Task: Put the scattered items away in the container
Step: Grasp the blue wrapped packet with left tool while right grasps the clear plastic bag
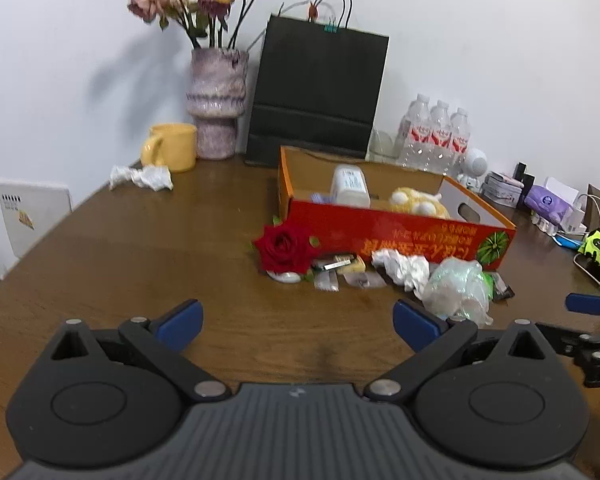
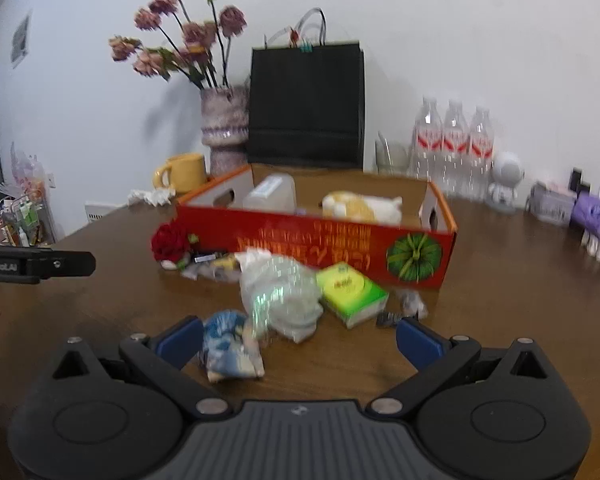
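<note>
Both sets of jaws spread wide and empty above the bench (image 1: 140, 248), red box (image 2: 316, 240) and scattered litter ahead.

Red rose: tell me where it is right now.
The red rose lies on the table against the left front corner of the red box, left of the small wrappers; both views show it.

Brown wooden table (image 1: 140, 240) carries red box (image 1: 400, 236), litter.

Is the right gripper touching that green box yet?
Apart. The right wrist view shows bare table between the open right gripper and the green box.
</note>
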Motion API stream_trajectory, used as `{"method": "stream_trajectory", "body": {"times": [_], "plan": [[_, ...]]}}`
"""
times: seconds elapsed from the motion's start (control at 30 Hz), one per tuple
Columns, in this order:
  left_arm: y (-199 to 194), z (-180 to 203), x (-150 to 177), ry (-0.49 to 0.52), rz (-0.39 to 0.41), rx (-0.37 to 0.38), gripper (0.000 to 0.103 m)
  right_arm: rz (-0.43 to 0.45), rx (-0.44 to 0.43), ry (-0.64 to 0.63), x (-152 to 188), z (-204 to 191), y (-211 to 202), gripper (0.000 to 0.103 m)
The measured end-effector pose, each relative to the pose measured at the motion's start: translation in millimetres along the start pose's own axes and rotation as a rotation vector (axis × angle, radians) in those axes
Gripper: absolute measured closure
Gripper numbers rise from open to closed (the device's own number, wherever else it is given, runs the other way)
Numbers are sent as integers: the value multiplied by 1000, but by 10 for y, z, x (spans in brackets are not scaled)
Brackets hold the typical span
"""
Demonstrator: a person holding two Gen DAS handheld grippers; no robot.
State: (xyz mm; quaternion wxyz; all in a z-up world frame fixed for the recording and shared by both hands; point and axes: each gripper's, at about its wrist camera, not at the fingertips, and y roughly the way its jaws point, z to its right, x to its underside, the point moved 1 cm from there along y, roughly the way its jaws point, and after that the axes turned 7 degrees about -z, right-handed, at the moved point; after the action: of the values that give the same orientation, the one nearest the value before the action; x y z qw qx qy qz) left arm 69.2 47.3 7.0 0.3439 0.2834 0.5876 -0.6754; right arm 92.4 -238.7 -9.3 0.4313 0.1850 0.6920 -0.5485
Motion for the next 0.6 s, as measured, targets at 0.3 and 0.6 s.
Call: {"method": "stream_trajectory", "body": {"times": [0.3, 0.6], "plan": [[278, 471, 89, 66, -85, 117, 0, -14, 34, 6, 67, 92, 44, 0], [665, 1145, 127, 192, -142, 108, 0, -50, 71, 66, 252, 422, 7, 0]]}}
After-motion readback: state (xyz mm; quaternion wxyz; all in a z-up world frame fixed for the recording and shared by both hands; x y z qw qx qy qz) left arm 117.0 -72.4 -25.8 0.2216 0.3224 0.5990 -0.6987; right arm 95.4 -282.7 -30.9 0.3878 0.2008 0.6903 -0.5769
